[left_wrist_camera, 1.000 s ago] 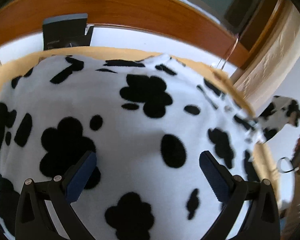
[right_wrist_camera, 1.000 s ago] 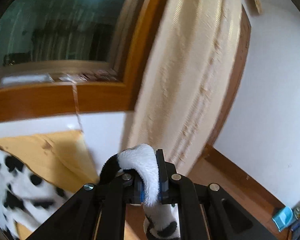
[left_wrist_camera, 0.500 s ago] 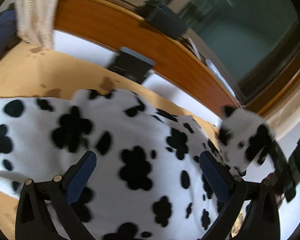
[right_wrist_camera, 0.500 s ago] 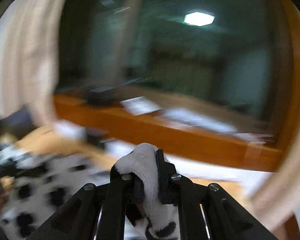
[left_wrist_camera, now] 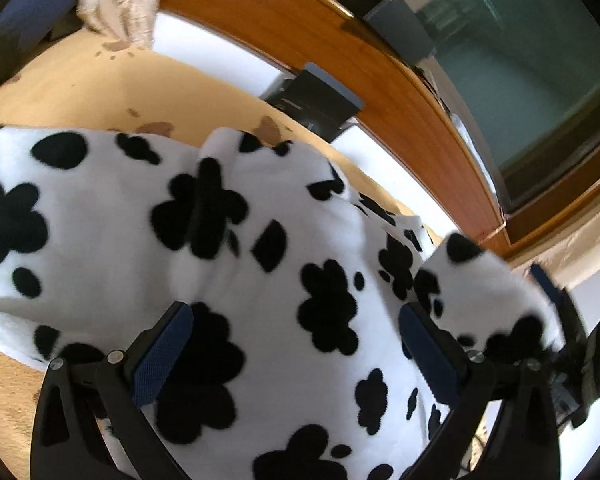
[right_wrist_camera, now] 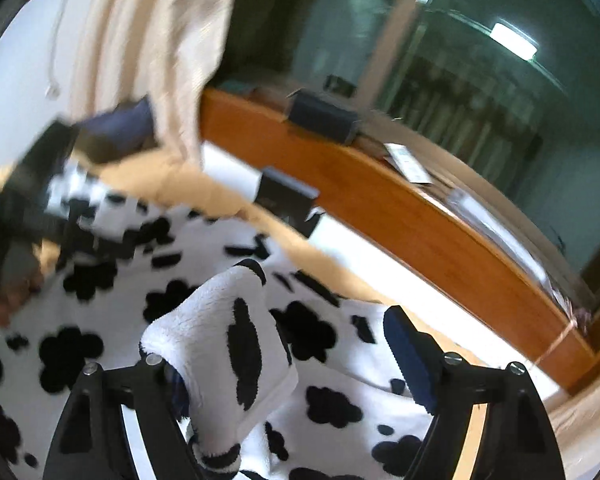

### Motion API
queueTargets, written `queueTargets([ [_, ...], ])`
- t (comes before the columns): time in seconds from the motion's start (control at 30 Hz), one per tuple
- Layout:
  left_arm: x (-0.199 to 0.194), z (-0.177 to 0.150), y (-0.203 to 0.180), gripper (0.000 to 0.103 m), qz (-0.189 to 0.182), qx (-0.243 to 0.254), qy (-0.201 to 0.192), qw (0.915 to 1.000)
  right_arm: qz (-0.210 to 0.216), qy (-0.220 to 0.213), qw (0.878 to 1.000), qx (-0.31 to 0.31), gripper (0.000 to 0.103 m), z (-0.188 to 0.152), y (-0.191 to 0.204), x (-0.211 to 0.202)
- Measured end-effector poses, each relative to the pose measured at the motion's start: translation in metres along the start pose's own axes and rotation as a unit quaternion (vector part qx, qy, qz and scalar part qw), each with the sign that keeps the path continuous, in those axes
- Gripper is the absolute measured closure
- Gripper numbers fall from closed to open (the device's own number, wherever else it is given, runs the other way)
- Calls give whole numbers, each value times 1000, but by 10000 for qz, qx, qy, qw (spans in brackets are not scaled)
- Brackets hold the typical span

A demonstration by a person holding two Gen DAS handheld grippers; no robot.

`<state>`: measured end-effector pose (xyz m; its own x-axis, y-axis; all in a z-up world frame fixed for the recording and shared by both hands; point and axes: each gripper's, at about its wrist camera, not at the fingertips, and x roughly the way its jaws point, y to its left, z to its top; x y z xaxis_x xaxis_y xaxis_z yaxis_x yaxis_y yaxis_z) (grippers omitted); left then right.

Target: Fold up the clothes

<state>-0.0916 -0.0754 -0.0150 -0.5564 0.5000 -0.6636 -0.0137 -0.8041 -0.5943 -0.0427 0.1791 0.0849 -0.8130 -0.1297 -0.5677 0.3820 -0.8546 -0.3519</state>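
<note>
We have the cow-print fleece (left_wrist_camera: pixel 284 264) spread on the tan cover (left_wrist_camera: pixel 112 80), filling the view ahead of and beneath both grippers. Our left gripper (left_wrist_camera: pixel 296 354) hovers with its fingers spread wide, gripping nothing. Our right gripper (right_wrist_camera: pixel 284 364) is parted too, a folded flap (right_wrist_camera: pixel 236 344) draped against its left finger, no longer pinched. The fleece looks soft, light and floppy; we would pinch it at an edge or corner.
</note>
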Motion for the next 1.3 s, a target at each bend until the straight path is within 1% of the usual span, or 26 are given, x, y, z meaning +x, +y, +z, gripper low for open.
queueTargets([
  [0.03, 0, -1, -3, 0, 26, 83, -13, 10000, -252, -85, 9996, -21, 19, 4, -3, -2],
  [0.1, -1, -1, -4, 0, 64, 146, -37, 9999, -743, -215, 9949, -641, 19, 7, 18, -7],
  [0.13, -2, -1, -2, 0, 76, 123, -48, 9999, -1010, -295, 9851, -1363, 19, 5, 39, -6],
  [0.17, -4, -1, 1, 0, 87, 100, -58, 9999, -1270, -373, 9692, -2076, 19, 2, 60, -5],
  [0.2, -5, -1, 3, 0, 99, 77, -69, 9999, -1515, -448, 9473, -2788, 19, -1, 82, -4],
  [0.23, -7, 0, 6, 0, 110, 54, -79, 9999, -1622, -506, 9164, -3623, 19, -13, 106, -2],
  [0.27, -8, 0, 8, 0, 122, 31, -90, 9999, -1530, -549, 8900, -4260, 18, -27, 123, -2],
  [0.3, -10, 1, 13, 0, 125, -54, -124, 9998, -1429, -584, 8607, -4851, 16, -41, 140, -2],
  [0.33, -12, 2, 18, 0, 127, -140, -158, 9997, -1303, -551, 8519, -5042, 14, -48, 146, -2],
  [0.37, -13, 2, 21, 0, 117, -186, -170, 9996, -1267, -500, 8504, -5082, 11, -50, 148, 0],
  [0.43, -14, 2, 27, 0, 95, -276, -192, 9994, -1266, -362, 8596, -4937, 7, -49, 142, 7],
  [0.5, -12, -1, 26, 0, 147, -166, -168, 9996, -1358, -239, 8736, -4667, 5, -43, 129, 11],
  [0.6, -9, -4, 17, 0, 318, 134, -158, 9993, -1451, -157, 9048, -4001, 4, -27, 103, 11],
  [0.63, -8, -5, 14, 0, 343, 235, -140, 9990, -1402, -126, 9205, -3646, 4, -19, 94, 9],
  [0.7, -7, -9, 4, 0, 326, 509, -74, 9981, -1339, -51, 9428, -3054, 4, -6, 81, 9],
  [0.73, -8, -11, -1, 0, 307, 677, -43, 9972, -1205, 1, 9560, -2677, 4, 3, 74, 9],
  [0.8, -12, -19, -18, 0, 323, 1157, 11, 9928, -990, 207, 9686, -2271, 4, 6, 73, 10],
  [0.87, -10, -32, -37, 0, 280, 1696, 221, 9849, -939, 284, 9726, -2109, 4, 9, 73, 15],
  [0.93, -8, -46, -57, 0, 235, 2230, 433, 9736, -851, 390, 9759, -1972, 4, 12, 76, 21],
  [1.0, -2, -62, -75, 0, 568, 2672, 408, 9611, -665, 490, 9794, -1842, 4, 14, 77, 22],
  [1.1, 14, -70, -85, 0, 1053, 2766, 381, 9545, -259, 668, 9850, -1568, 4, 16, 79, 22],
  [1.13, 19, -70, -85, 0, 1137, 2703, 392, 9552, -155, 711, 9862, -1486, 4, 16, 79, 21],
  [1.17, 21, -68, -83, 0, 1156, 2570, 385, 9587, -106, 724, 9871, -1427, 4, 17, 79, 21],
  [1.23, 21, -64, -78, 0, 1101, 2252, 288, 9676, -50, 716, 9889, -1302, 4, 17, 78, 17],
  [1.27, 18, -60, -74, 0, 995, 2009, 234, 9743, -15, 723, 9899, -1220, 4, 17, 77, 16],
  [1.3, 16, -58, -72, 0, 898, 1844, 210, 9785, 50, 753, 9912, -1086, 4, 17, 75, 16],
])
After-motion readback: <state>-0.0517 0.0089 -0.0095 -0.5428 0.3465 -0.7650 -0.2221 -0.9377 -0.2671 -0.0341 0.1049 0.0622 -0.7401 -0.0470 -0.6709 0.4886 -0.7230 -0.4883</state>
